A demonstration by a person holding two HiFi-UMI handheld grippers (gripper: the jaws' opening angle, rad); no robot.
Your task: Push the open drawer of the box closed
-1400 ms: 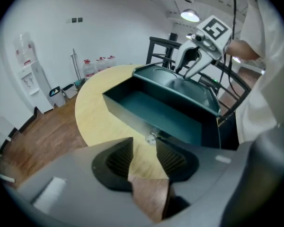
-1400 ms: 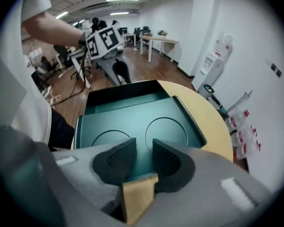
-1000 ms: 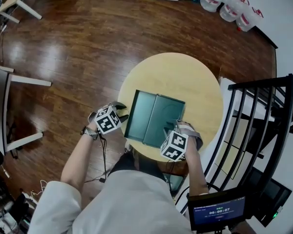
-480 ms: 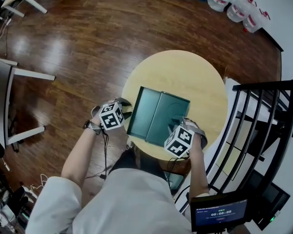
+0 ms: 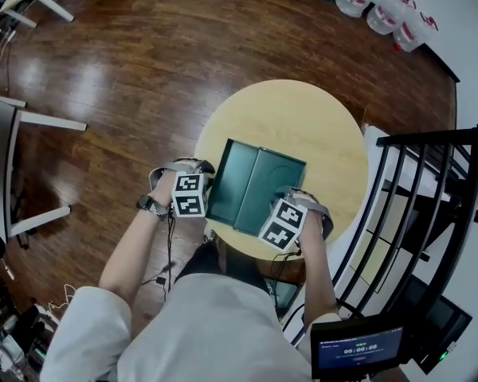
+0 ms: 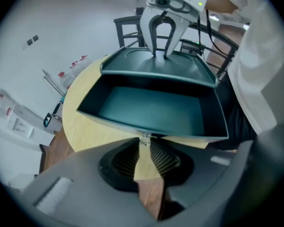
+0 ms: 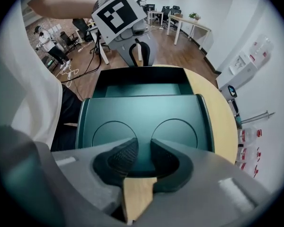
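A dark green box [image 5: 275,183] lies on the round yellow table [image 5: 303,122], its drawer [image 5: 231,181] pulled out to the left. My left gripper [image 5: 208,186] is at the drawer's front wall. In the left gripper view its jaws [image 6: 145,145] have just been closing, and their tips touch both sides of the small silver knob [image 6: 144,138]. My right gripper [image 5: 289,200] points down onto the box's top [image 7: 142,115] near its right edge. Its jaws [image 7: 143,150] have just been closing a little and still stand apart, clamping nothing.
A black metal railing [image 5: 430,197] stands close on the right, with a small screen [image 5: 358,348] below it. Water jugs [image 5: 382,10] line the far wall. White table legs [image 5: 40,126] stand on the wooden floor at the left.
My left gripper has rolled at the drawer front, turning its marker cube. The box, the drawer and my right gripper keep their places.
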